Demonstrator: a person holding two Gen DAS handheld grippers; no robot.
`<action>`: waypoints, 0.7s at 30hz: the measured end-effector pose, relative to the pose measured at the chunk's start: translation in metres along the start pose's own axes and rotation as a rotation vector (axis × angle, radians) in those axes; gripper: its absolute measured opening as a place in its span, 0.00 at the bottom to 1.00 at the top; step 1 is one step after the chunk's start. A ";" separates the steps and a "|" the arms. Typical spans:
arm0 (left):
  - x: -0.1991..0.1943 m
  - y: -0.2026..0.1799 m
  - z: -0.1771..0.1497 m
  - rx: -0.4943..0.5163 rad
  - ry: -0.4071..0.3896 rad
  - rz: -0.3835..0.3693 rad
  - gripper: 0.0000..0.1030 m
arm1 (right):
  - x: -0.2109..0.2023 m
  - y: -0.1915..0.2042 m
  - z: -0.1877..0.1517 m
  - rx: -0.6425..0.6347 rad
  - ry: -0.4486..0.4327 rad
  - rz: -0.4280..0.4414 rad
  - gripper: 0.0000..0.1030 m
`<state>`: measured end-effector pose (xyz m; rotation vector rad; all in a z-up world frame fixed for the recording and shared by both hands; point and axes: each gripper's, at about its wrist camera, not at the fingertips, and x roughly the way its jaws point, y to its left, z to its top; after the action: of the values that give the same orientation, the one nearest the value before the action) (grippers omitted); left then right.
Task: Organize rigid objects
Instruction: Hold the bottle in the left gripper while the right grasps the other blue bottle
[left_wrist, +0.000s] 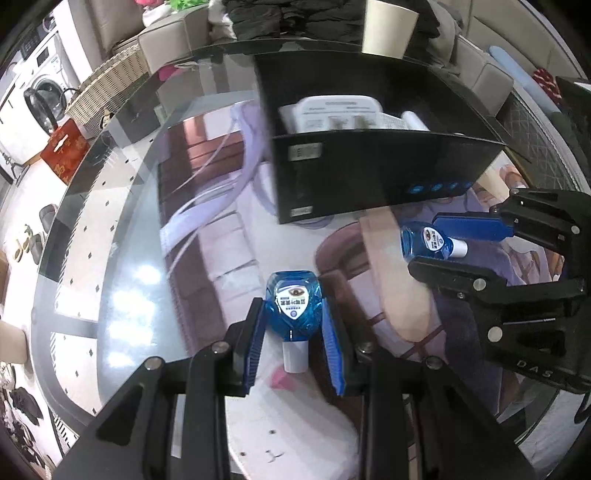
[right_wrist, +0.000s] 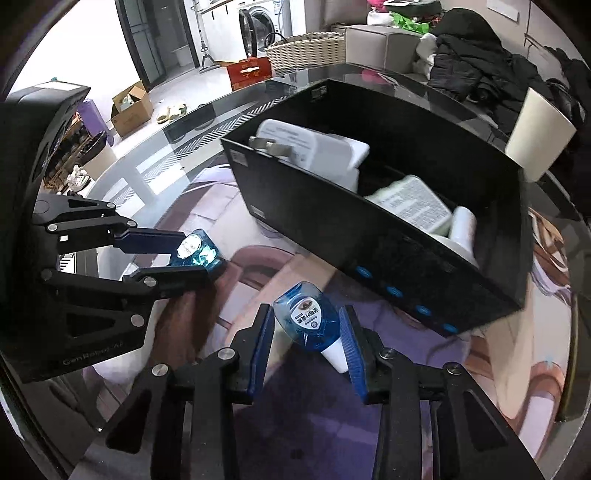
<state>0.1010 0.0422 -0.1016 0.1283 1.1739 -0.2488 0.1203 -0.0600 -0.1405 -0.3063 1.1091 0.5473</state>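
Left tongs (left_wrist: 293, 314): blue-padded fingers clamped on either side of a blue eye-drop bottle (left_wrist: 294, 306), white cap pointing back toward the camera, label with an eye logo facing up; seen from the right wrist view, these tongs (right_wrist: 207, 254) come in from the left with the bottle (right_wrist: 195, 251) pinched at their tips.
Right tongs (right_wrist: 308, 325): fingers around a second blue eye-drop bottle (right_wrist: 306, 325), white cap down and toward the camera; the right pad touches it, a sliver of gap shows on the left side, so whether the grip is firm I cannot tell. From the left wrist view these tongs (left_wrist: 424, 242) hold the second bottle (left_wrist: 432, 242) sideways, cap pointing right.
Both bottles: above the glass table (left_wrist: 122, 258), just in front of the box.
Black box (right_wrist: 388, 258): open-topped, on the table beyond both tongs, a row of blue round marks on its near wall.
Inside the box: a white power adapter (right_wrist: 295, 144) with metal prongs, a white printed bottle (right_wrist: 417, 208) lying beside it.
Paper cup (right_wrist: 539, 136): cream, beside the box's far right corner.
Beyond the table: wicker basket (right_wrist: 306, 48), washing machine (right_wrist: 258, 22), dark clothes (right_wrist: 469, 55) piled on a sofa.
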 end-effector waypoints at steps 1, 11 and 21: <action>0.000 -0.005 0.001 0.010 0.001 -0.001 0.28 | -0.001 -0.003 -0.003 0.009 0.002 0.004 0.36; 0.006 -0.042 0.009 0.072 0.006 -0.028 0.28 | -0.019 -0.036 -0.034 0.080 0.003 -0.006 0.36; 0.007 -0.059 0.015 0.105 0.009 0.012 0.50 | -0.023 -0.044 -0.045 0.100 -0.008 -0.025 0.56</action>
<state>0.1020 -0.0192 -0.1005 0.2282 1.1689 -0.2997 0.1032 -0.1251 -0.1407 -0.2305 1.1200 0.4684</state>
